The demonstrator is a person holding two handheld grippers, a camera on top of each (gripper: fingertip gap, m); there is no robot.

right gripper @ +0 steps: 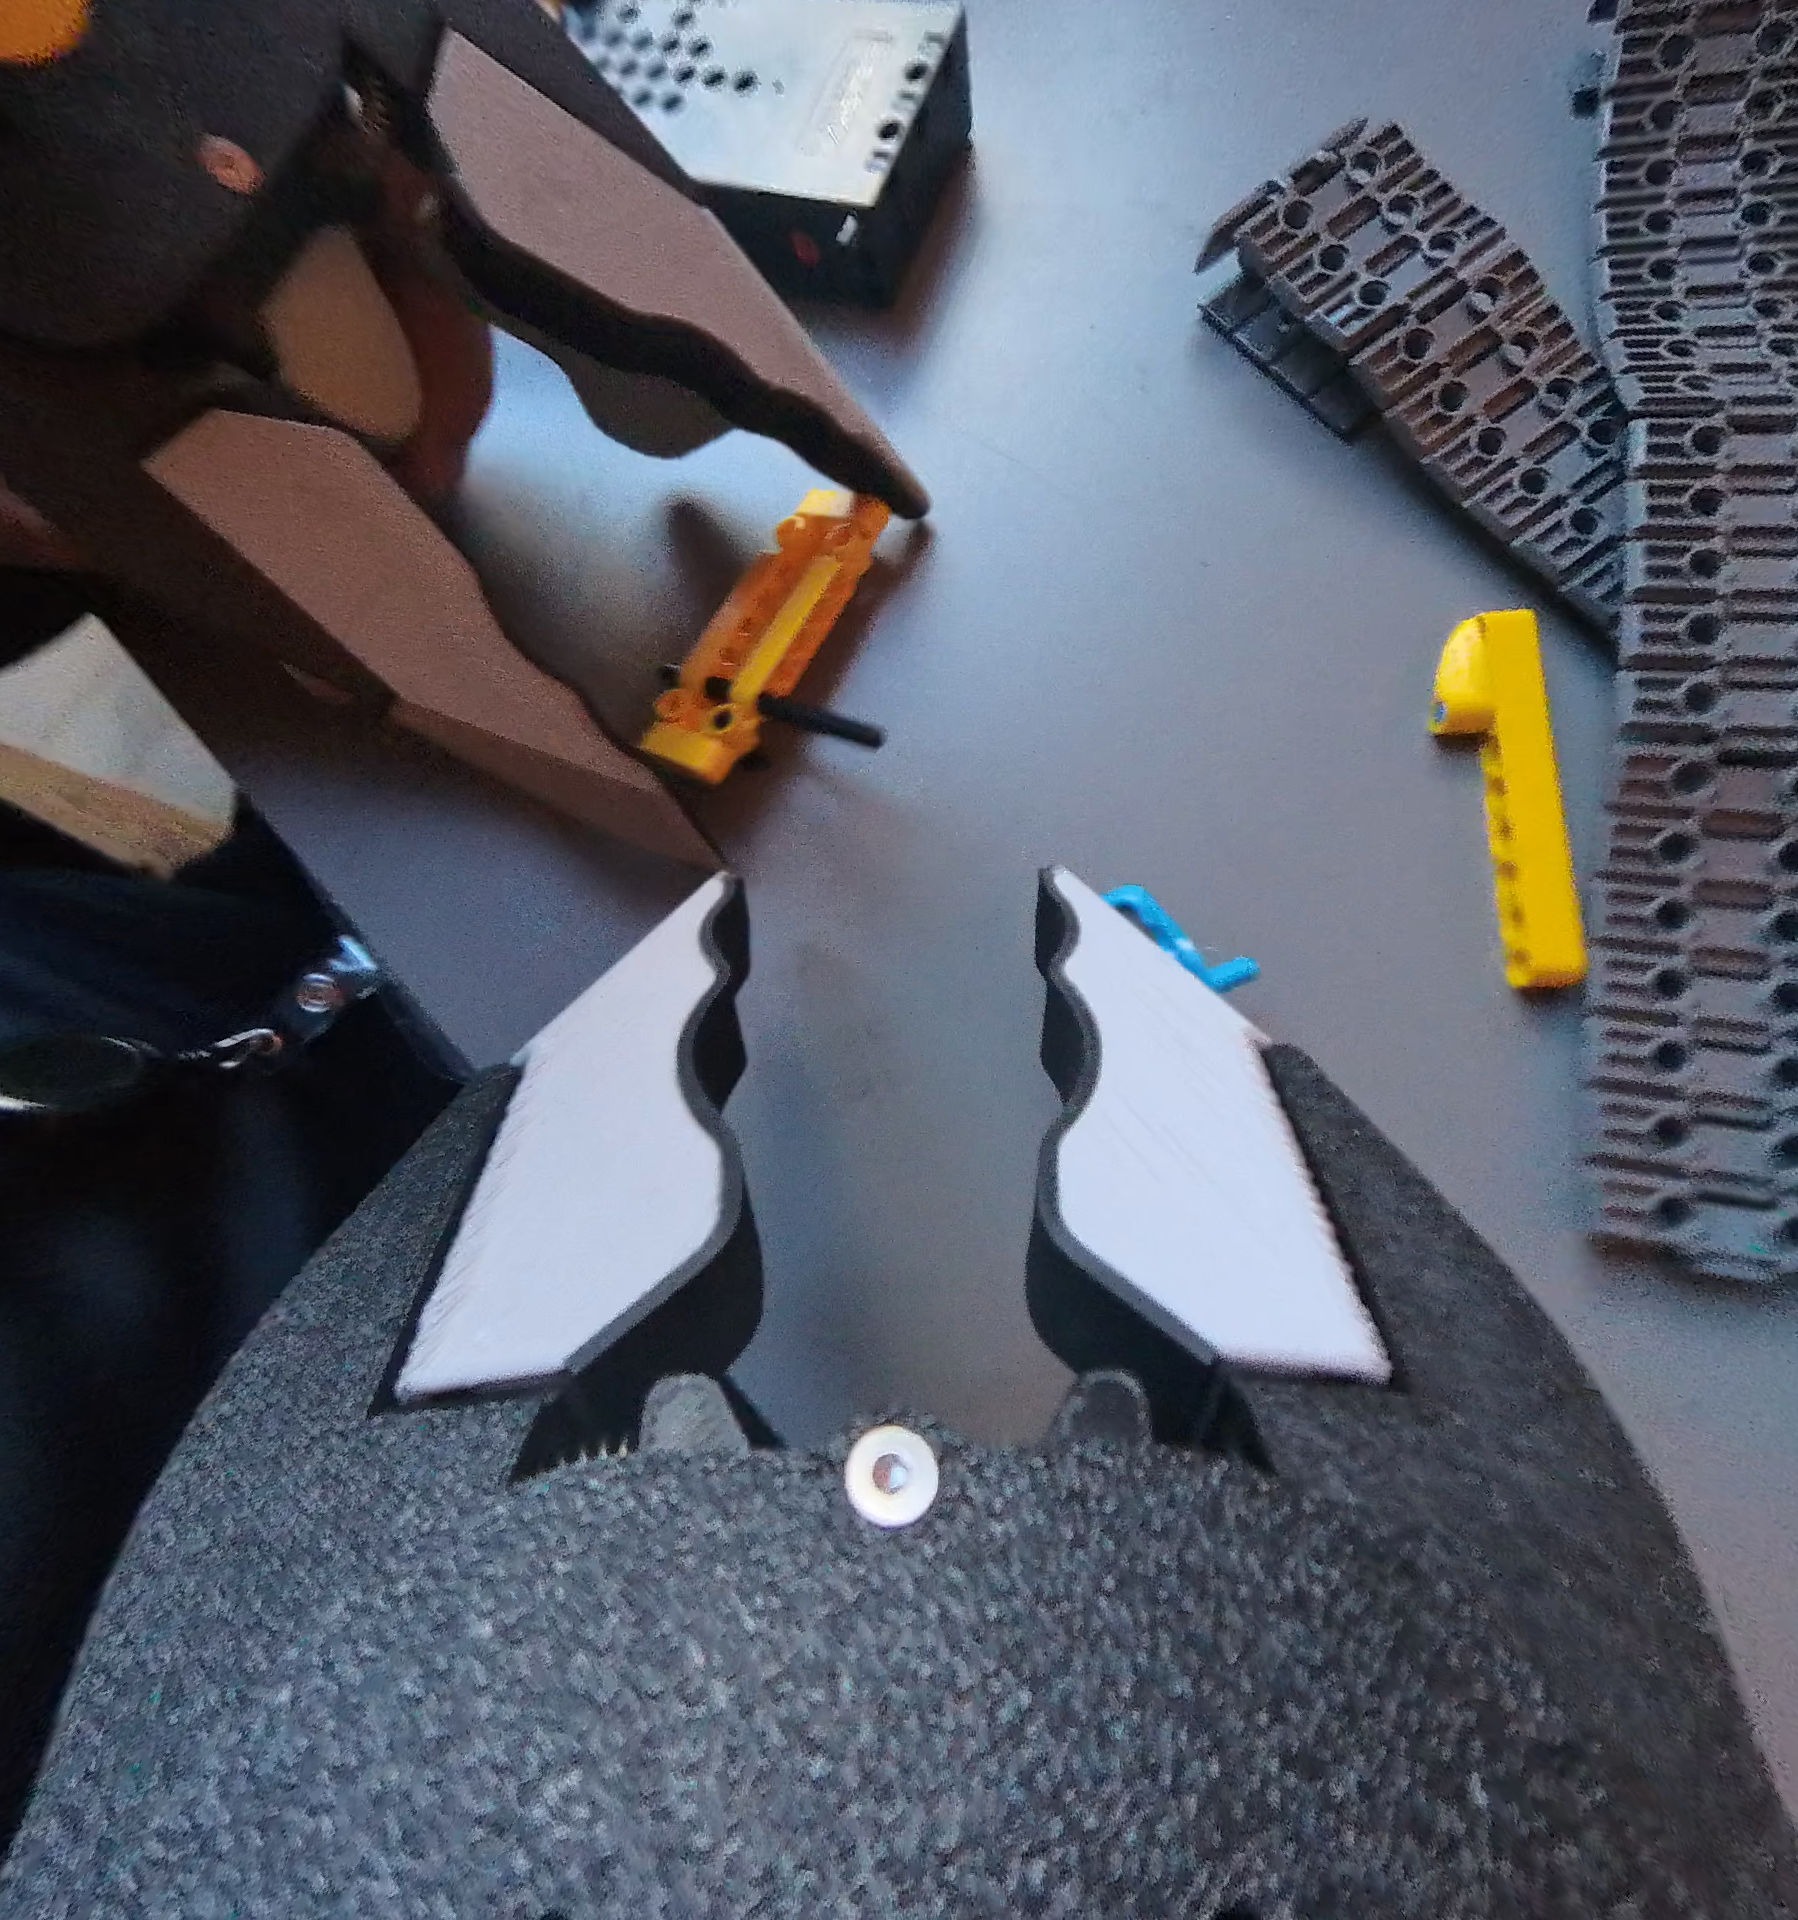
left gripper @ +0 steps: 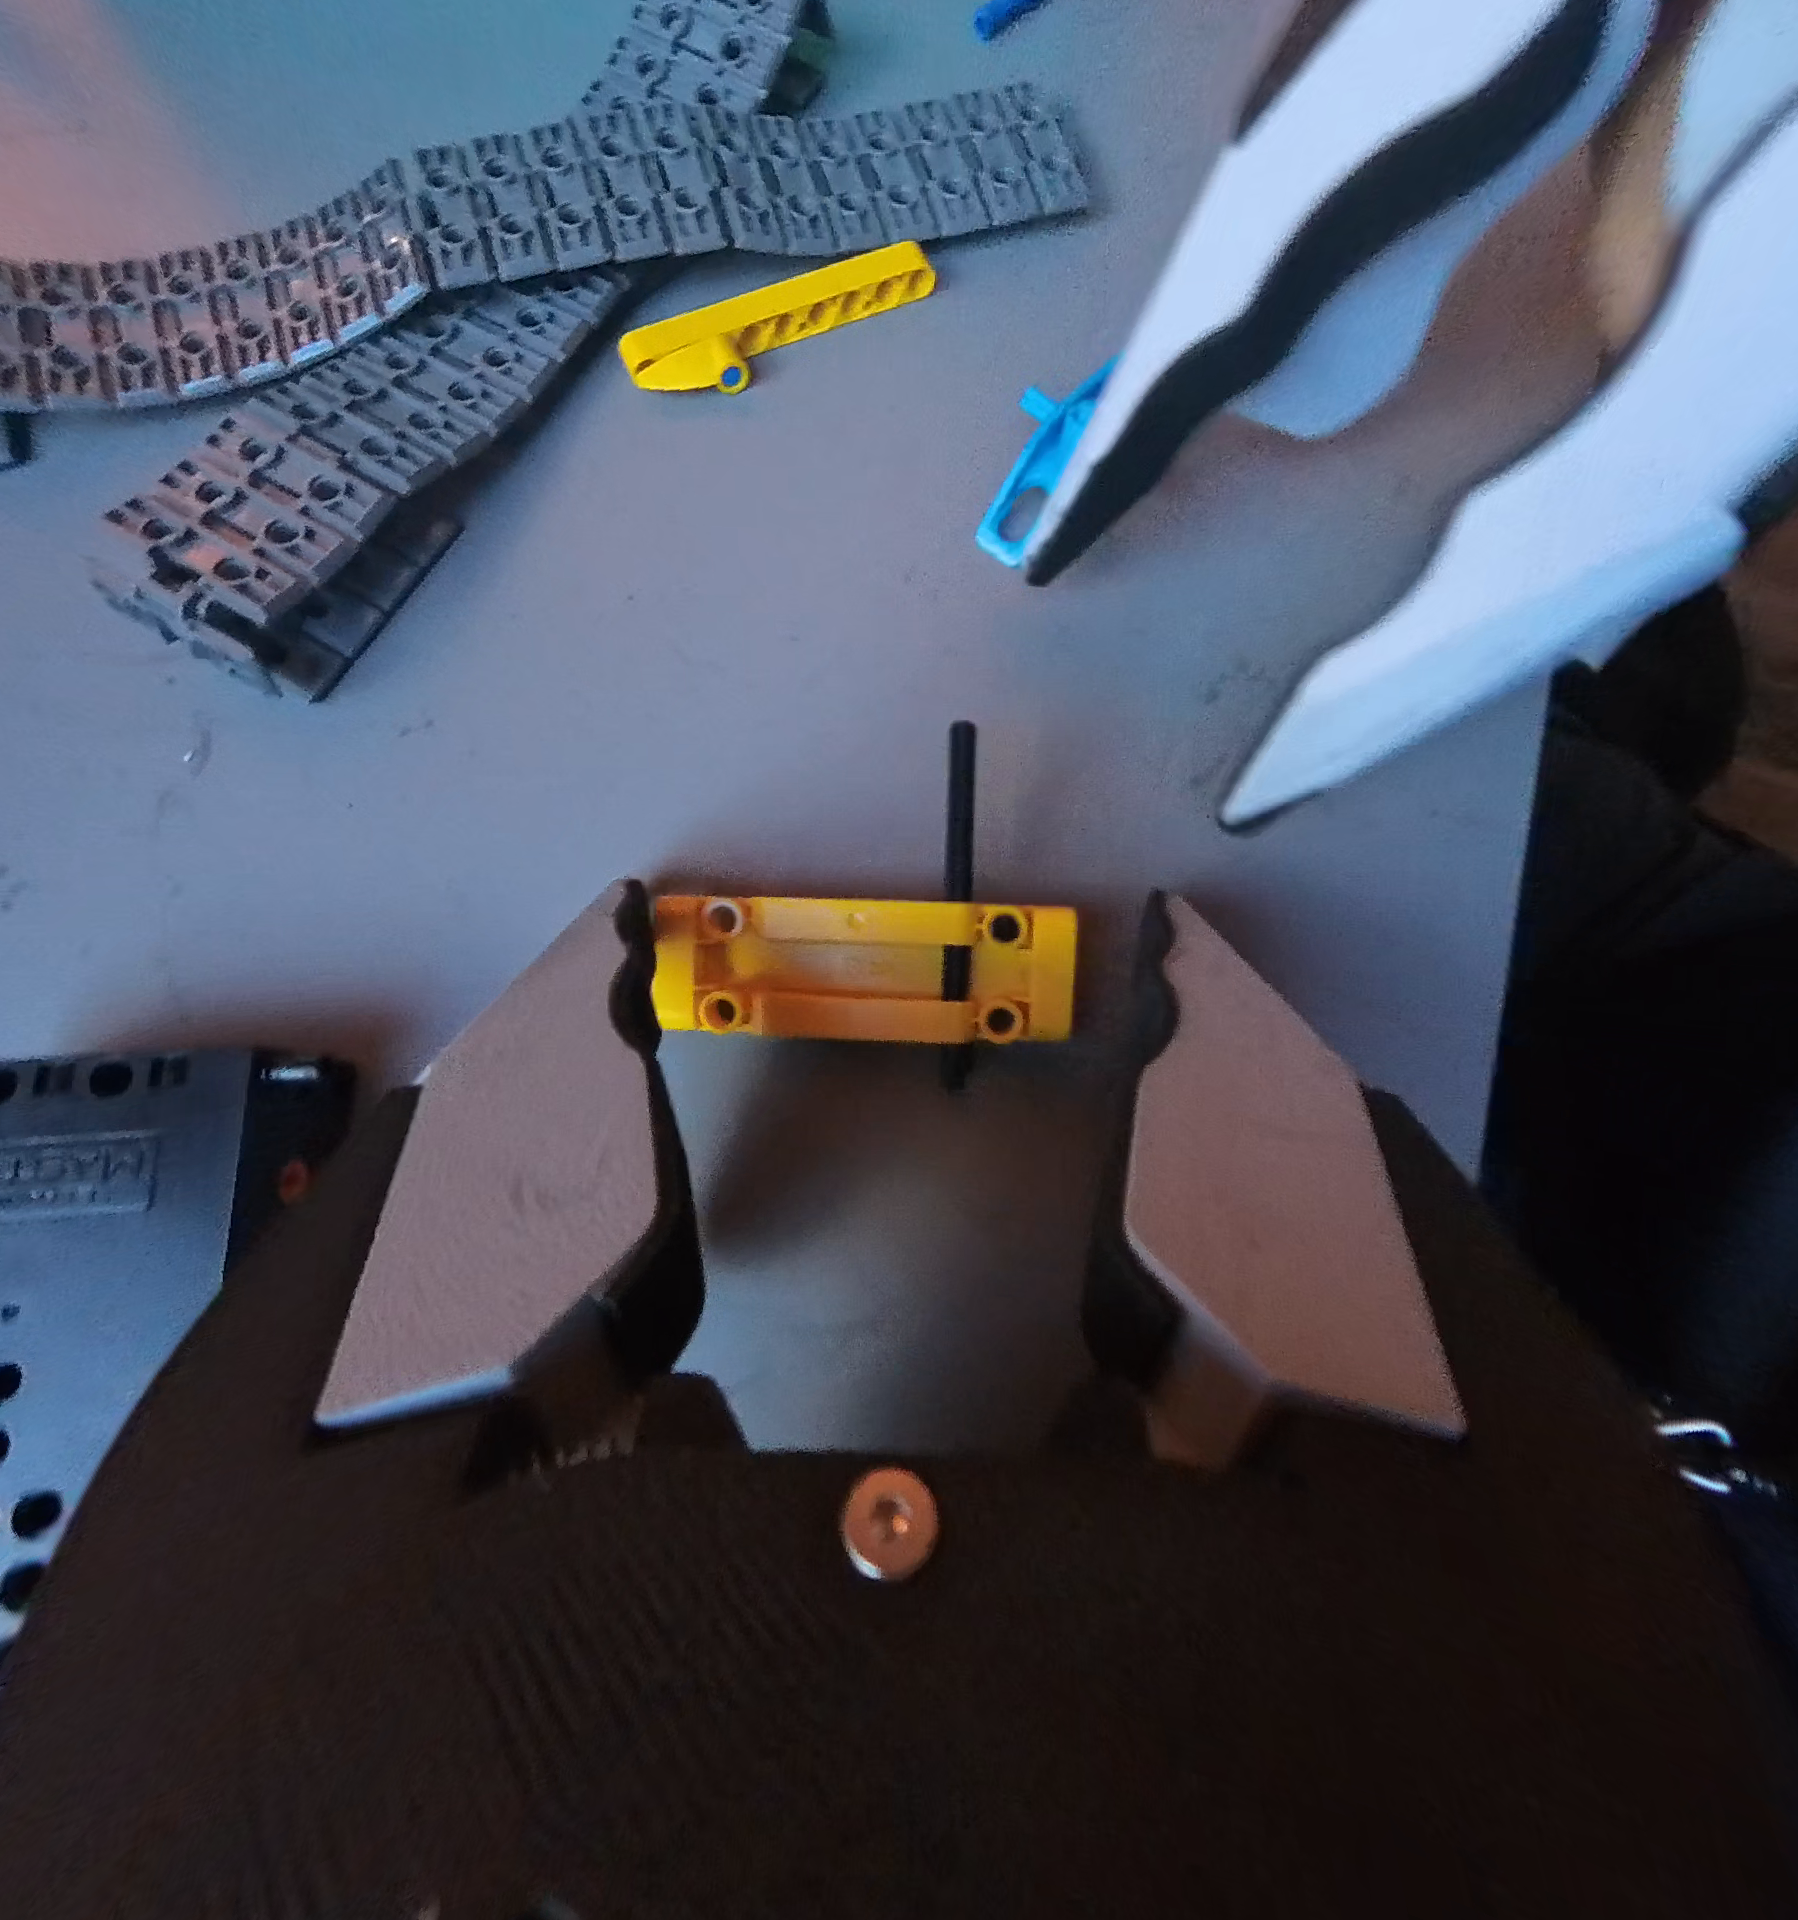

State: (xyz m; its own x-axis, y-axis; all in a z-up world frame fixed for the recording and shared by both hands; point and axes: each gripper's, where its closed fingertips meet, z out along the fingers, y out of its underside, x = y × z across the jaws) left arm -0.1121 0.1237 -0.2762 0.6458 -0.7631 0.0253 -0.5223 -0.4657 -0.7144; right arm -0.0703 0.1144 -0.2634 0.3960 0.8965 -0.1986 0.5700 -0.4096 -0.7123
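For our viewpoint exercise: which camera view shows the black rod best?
The left wrist view: the black rod shows along its length, crossing the yellow frame between the open left claw tips. The right wrist view shows only a short stub.

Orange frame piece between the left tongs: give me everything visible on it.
The orange frame piece is a rectangular, open-centred building part in glossy plastic, with a round pin hole at each corner and two long bars joined by short ends. It lies flat on the grey table. A thin black axle passes through one end and sticks out both sides. The left tongs straddle it, open: one fingertip sits against one short end, the other looks slightly clear. The right tongs hang apart from it.
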